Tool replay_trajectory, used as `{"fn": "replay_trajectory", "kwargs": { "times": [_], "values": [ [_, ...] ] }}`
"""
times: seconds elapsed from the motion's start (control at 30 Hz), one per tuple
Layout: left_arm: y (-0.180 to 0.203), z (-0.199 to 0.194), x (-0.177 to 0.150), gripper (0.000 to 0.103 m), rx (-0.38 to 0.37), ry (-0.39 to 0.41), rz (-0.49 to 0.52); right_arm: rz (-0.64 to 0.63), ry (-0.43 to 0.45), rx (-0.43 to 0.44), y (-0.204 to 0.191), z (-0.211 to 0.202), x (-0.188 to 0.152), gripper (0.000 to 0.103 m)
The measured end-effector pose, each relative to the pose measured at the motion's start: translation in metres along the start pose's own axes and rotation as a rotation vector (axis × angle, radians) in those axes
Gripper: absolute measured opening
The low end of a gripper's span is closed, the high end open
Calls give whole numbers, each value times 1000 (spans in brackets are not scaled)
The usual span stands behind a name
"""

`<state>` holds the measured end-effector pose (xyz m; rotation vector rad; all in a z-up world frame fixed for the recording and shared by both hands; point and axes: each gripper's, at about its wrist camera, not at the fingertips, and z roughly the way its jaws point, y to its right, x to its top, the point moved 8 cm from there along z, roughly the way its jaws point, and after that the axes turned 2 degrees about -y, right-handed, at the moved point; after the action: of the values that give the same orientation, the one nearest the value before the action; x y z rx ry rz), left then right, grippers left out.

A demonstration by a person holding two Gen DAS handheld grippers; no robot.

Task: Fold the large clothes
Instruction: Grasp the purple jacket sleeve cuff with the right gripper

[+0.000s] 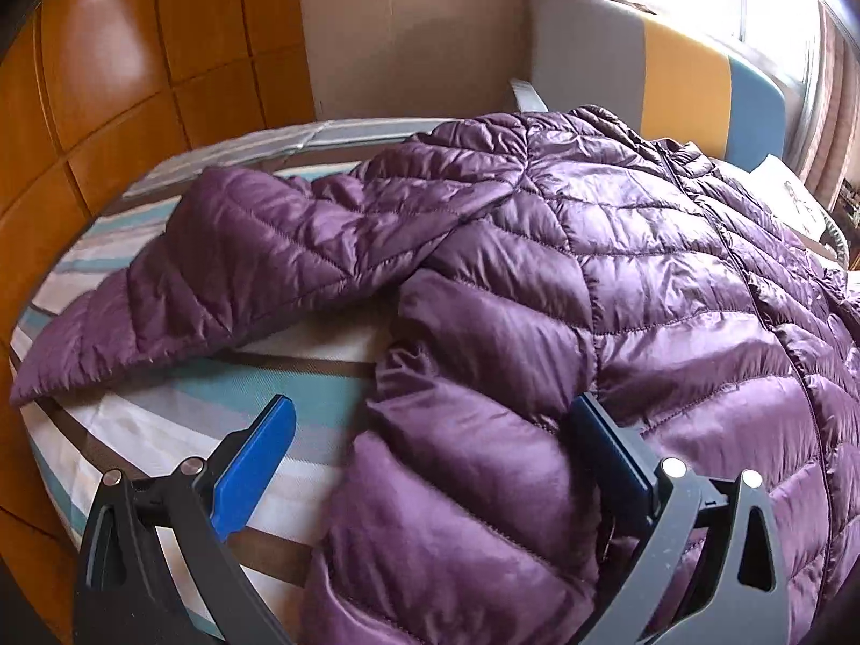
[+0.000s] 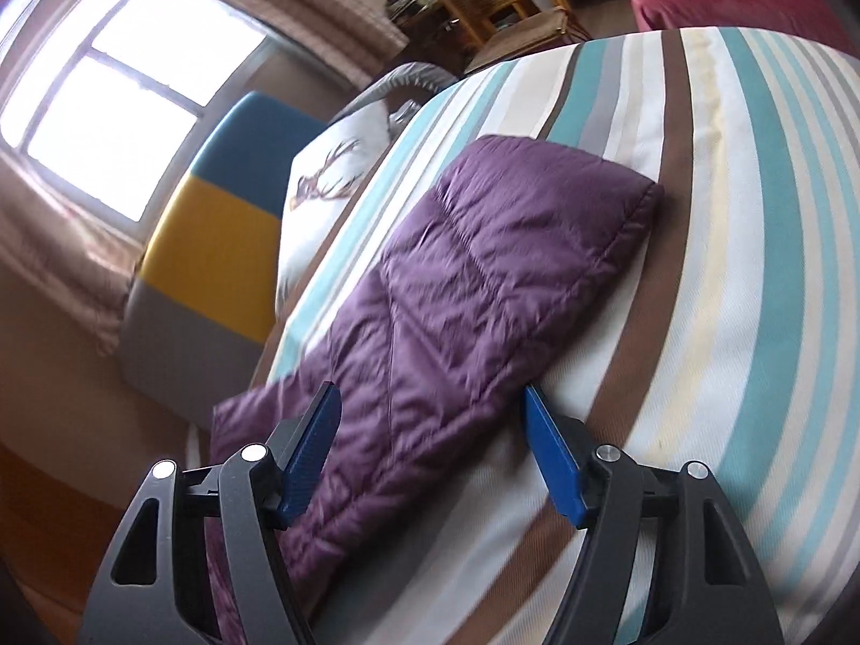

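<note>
1. One purple quilted down jacket (image 1: 537, 279) lies spread on a striped teal, brown and white bedspread (image 2: 725, 269).
2. Left gripper (image 1: 430, 462): jaws wide, straddling the jacket's hem, pads not pressing.
3. Right gripper (image 2: 432, 457): jaws apart around a sleeve (image 2: 484, 269), ungripped.
4. Room: wooden panelling (image 1: 107, 80), bright curtained window (image 2: 107, 97), grey-yellow-blue headboard (image 2: 215, 226).

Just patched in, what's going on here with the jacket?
A person holds a gripper in each hand over a purple puffer jacket spread on a striped bed. The left gripper is open astride the jacket's edge; the right gripper is open around a sleeve. Neither grips yet, and no fold is visible.
</note>
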<state>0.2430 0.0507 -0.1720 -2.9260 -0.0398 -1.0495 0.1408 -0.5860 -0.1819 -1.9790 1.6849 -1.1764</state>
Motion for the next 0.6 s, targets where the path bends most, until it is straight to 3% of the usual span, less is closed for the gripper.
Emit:
{"fn": "replay_trajectory", "kwargs": {
  "times": [0.07, 0.17, 0.33, 0.47, 0.6],
  "values": [
    [1, 2, -2, 101, 2, -2, 5, 22, 14, -3, 0, 4, 5, 69],
    [1, 3, -3, 101, 4, -5, 10, 20, 19, -42, 0, 8, 8, 61],
    [0, 9, -4, 101, -22, -35, -9, 91, 12, -51, 20, 17, 18, 16],
    [-2, 13, -3, 101, -53, -51, -31, 86, 15, -31, 14, 15, 24, 10],
    [-1, 12, -4, 101, -51, -36, -29, -47, 56, -22, -19, 1, 27, 7]
  ]
}}
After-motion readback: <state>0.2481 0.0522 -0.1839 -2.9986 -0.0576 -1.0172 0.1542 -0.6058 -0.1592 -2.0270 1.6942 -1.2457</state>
